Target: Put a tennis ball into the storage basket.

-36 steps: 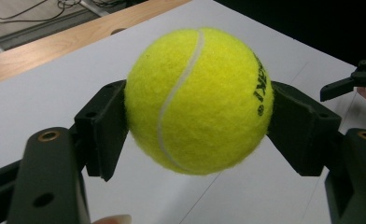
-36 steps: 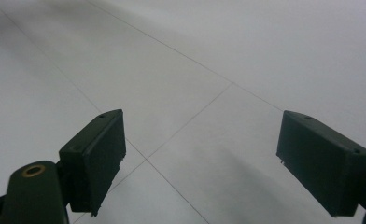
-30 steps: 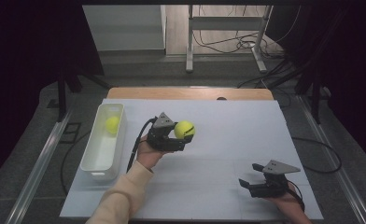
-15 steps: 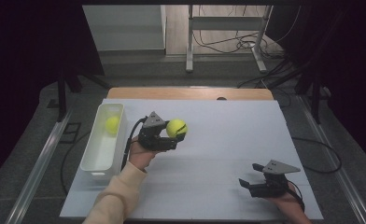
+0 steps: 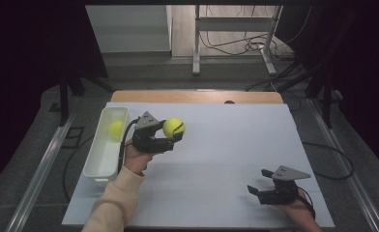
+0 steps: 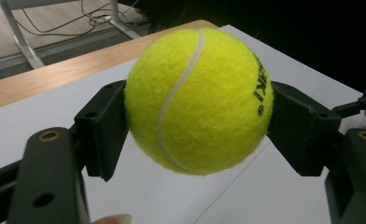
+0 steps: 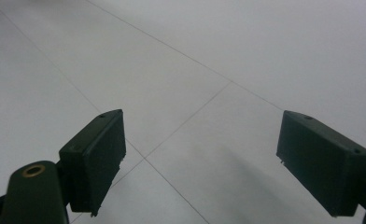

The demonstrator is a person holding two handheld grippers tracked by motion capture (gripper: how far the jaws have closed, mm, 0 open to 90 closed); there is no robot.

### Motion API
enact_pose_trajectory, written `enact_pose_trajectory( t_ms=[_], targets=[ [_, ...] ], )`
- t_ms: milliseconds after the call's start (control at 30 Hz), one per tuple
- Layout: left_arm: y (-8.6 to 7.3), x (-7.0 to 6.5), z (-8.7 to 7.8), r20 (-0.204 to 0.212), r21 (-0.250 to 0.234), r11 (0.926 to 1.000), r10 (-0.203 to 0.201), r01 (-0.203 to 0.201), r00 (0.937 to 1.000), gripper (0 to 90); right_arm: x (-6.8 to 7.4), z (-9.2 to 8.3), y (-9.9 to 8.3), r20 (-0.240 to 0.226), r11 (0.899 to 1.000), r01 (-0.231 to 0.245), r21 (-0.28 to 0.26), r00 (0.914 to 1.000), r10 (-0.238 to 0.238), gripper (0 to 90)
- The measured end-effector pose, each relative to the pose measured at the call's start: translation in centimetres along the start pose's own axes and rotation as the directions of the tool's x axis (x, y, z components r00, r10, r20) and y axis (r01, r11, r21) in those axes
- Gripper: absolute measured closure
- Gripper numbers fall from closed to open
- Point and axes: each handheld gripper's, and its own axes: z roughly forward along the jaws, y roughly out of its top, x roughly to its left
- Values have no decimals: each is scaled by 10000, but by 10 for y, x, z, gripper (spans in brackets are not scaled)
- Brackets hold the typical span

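Holding ball (image 5: 174, 128) clamped in my left gripper (image 5: 170, 137), above the table, bin (image 5: 96, 166) at its 9 o'clock so it can drop beside the other ball (image 5: 116, 129). Right gripper (image 5: 256, 191) wide, empty, parked clear.

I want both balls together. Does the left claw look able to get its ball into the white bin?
Probably yes: the left claw grips the tennis ball beside the open-topped white bin, nothing between.

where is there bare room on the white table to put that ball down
Bare: the wide middle of the white tabletop, between the left gripper holding the yellow tennis ball and the open right gripper, and the far right part. Crowded: the left edge, where the white plastic bin holds another yellow ball.
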Motion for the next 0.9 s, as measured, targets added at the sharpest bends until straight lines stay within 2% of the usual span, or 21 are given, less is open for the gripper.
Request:
enact_pose_trajectory(
  t_ms=[133, 633, 900],
  targets=[
    [1, 1, -5, -175, -154, 9999, -9, 6, 9998, 261, 0, 0, 0, 5, 10000, -6, -6, 10000, 6, 160],
    [2, 7, -18, -394, -340, 9993, -137, 124, 9991, 262, 0, -1, 0, 27, 10000, 12, 15, 10000, -13, 161],
    [2, 14, -28, -640, -508, 9982, -341, 309, 9974, 262, 0, -1, 0, 26, 10000, 28, 1, 10000, -28, 161]
  ],
)
